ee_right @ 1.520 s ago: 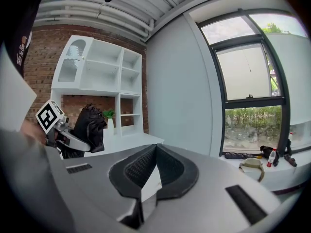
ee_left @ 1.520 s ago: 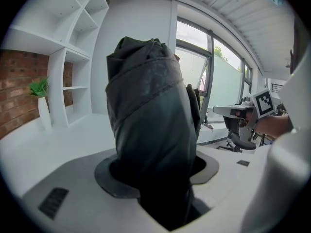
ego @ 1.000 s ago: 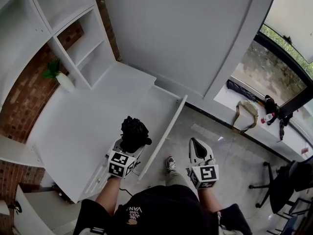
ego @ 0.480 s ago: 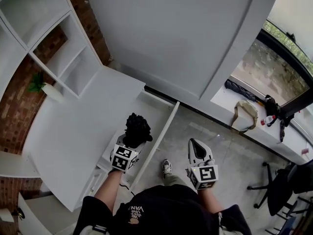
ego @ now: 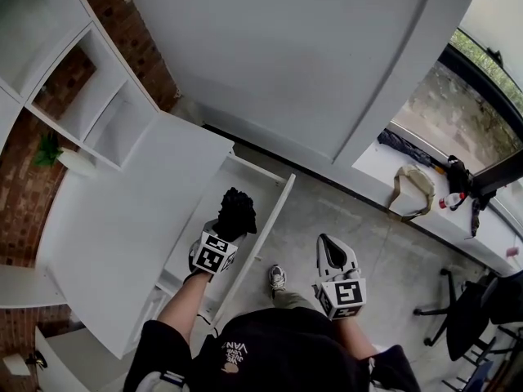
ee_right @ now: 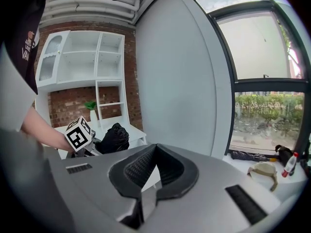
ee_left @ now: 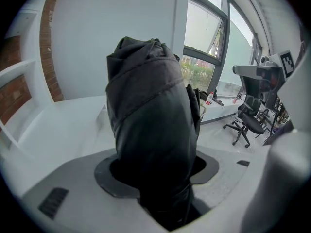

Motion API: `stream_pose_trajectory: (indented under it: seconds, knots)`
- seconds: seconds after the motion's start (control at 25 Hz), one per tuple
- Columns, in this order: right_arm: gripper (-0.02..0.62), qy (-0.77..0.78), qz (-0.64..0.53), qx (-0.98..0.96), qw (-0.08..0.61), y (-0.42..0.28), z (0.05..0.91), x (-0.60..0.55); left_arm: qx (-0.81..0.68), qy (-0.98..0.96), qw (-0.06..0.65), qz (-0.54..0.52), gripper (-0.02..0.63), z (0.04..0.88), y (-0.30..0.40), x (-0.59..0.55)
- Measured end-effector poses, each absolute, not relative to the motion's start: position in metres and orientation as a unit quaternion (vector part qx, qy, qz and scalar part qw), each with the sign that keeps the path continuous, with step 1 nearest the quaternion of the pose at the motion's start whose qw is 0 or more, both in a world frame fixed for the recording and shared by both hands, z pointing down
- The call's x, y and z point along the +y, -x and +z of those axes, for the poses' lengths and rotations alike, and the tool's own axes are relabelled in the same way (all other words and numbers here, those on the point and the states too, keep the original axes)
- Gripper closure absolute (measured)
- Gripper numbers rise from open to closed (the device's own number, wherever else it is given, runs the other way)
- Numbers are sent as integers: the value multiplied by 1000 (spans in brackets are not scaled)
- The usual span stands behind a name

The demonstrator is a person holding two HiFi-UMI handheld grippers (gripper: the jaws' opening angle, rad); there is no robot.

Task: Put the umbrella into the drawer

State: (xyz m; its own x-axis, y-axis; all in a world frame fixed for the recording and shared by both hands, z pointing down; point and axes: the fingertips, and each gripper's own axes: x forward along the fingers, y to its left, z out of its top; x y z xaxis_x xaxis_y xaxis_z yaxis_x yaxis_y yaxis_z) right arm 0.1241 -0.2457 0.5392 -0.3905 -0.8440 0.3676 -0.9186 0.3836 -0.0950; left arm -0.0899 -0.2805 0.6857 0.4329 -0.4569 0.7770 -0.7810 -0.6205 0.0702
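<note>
Umbrella [ego: 235, 209], clamped in left tool [ego: 228, 229], has dropped over the open drawer [ego: 260, 182] (right tool [ego: 330, 247] shut, empty, beside it), so release looks near.

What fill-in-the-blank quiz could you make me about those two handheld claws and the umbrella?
The left gripper is shut on a folded umbrella coloured ____.
The umbrella is above the white drawer, which stands ____.
The right gripper, jaws together, holds ____.
Missing words: black; open; nothing.
</note>
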Motion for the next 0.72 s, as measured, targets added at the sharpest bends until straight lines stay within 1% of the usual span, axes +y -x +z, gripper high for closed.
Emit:
stream_pose_trajectory:
  seconds: [0.2,0.4,0.72]
  knots:
    - [600,-537,152,-818,136,-132,550,-259,-366,-805,236,402,350,714,85,-295]
    - [600,-536,157,-817,140,-140,555,-271,-354,-798,241,424,350,740,78,-313]
    - [600,-534,170,-815,146,-144,566,-281,-335,-772,265,470,350,764,72,-332]
